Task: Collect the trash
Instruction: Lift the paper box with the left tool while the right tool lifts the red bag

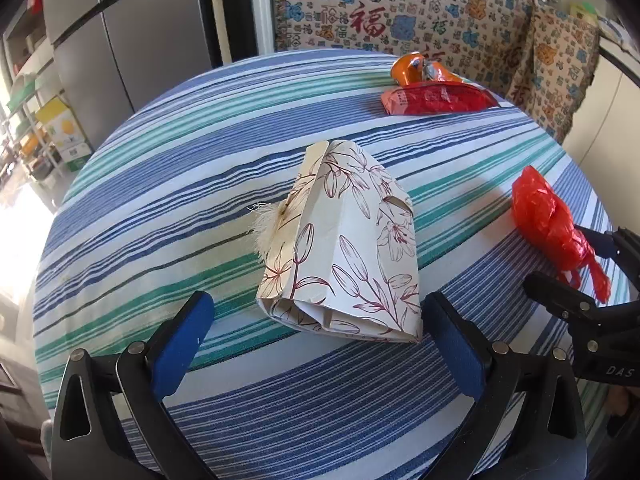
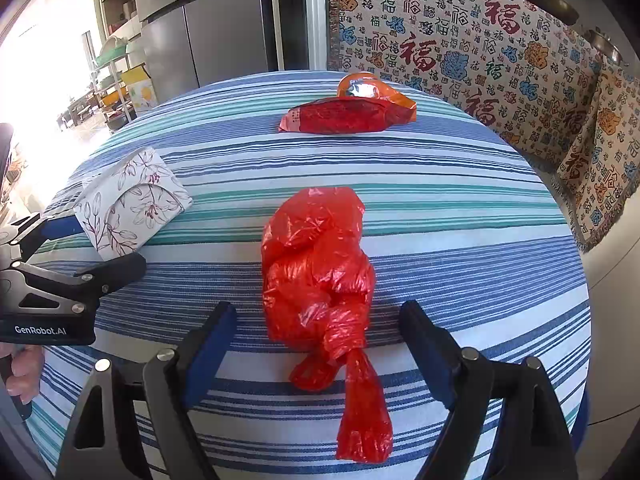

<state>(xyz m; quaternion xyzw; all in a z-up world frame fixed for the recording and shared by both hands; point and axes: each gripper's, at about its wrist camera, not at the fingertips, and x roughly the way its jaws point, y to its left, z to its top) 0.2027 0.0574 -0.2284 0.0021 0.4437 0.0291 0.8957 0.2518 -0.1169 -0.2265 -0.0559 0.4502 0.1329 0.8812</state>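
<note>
Blue-padded jaws of the left gripper [image 1: 318,336] stand spread, either side of a folded floral paper bag [image 1: 344,240], its long axis pointing away. Likewise spread, the right gripper [image 2: 316,344] flanks a crinkly red plastic bag [image 2: 316,264], knotted tail toward it; beyond, red wrappers [image 2: 344,114] on striped cloth [image 2: 460,184]

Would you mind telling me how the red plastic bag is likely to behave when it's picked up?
The red bag looks thin and crinkled, so probably light and floppy. Its knotted tail would likely dangle. The glossy film may slip between the fingers.
</note>
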